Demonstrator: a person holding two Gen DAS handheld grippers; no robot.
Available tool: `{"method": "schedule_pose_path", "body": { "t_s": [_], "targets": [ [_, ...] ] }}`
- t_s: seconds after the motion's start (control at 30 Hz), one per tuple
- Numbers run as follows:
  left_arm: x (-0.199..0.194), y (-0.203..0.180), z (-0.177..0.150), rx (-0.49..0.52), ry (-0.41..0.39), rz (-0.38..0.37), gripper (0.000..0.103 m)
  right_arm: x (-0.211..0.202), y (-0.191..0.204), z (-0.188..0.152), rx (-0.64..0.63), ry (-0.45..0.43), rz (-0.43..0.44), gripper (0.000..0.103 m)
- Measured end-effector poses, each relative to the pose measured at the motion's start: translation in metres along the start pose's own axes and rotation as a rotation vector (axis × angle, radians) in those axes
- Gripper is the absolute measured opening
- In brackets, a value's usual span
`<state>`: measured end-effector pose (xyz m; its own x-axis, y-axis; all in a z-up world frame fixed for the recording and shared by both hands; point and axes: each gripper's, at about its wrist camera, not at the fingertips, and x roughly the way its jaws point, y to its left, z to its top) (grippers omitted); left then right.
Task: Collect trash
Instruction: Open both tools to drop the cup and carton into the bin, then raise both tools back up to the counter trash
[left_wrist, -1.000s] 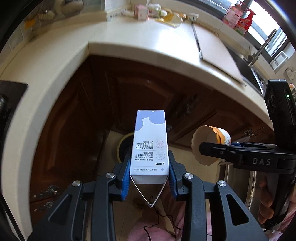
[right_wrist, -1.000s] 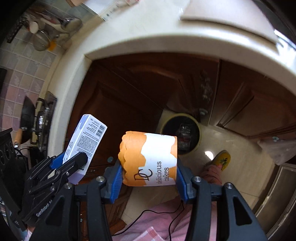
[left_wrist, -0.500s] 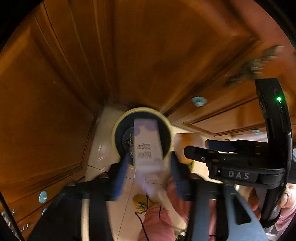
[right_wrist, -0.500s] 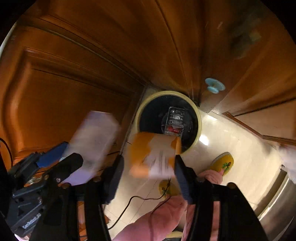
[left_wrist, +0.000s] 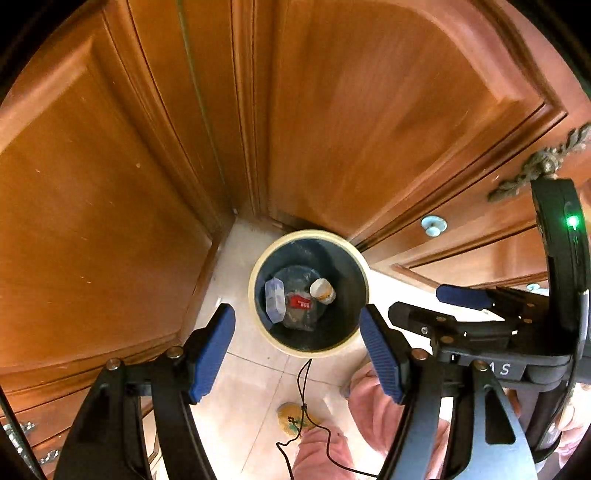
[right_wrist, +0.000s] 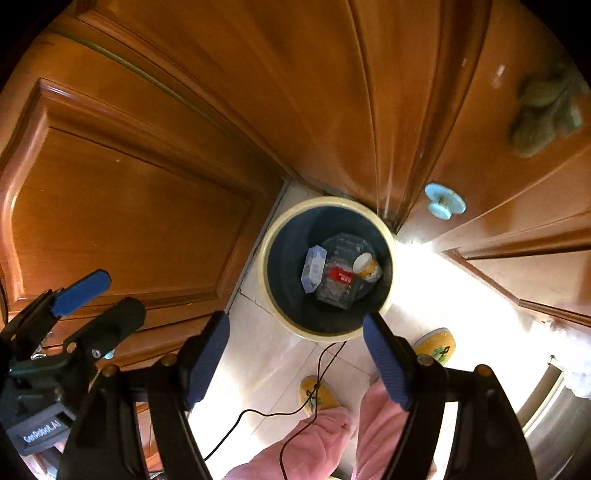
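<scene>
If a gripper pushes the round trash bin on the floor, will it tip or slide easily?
The bin looks like thin plastic holding only a carton, a cup and a clear container, so it is probably light. On the glossy tile floor it would likely slide rather than tip.

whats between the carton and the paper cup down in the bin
A clear plastic container with a red label lies between the carton and the paper cup in the bin; the right wrist view shows it best.
</scene>
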<state>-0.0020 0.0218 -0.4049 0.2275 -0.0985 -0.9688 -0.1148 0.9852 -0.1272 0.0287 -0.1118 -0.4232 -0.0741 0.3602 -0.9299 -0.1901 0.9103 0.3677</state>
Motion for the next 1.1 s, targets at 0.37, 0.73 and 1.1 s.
{"method": "schedule_pose_path", "body": {
  "t_s": [0.37,0.73,1.1],
  "targets": [
    [-0.093,-0.022,0.008,-0.023,-0.090,0.003,0.069,-0.098,0.032,-0.015,-0.026,-0.120,-0.008,0.075],
    [-0.256,-0.045,0.002,0.045,-0.270,-0.004,0.077,-0.259,0.074,-0.051,-0.047,-0.319,-0.015,0.075],
    [-0.383,-0.058,0.006,0.087,-0.473,-0.030,0.079,-0.380,0.107,-0.087,-0.083,-0.532,-0.075,0.075]
  ]
}}
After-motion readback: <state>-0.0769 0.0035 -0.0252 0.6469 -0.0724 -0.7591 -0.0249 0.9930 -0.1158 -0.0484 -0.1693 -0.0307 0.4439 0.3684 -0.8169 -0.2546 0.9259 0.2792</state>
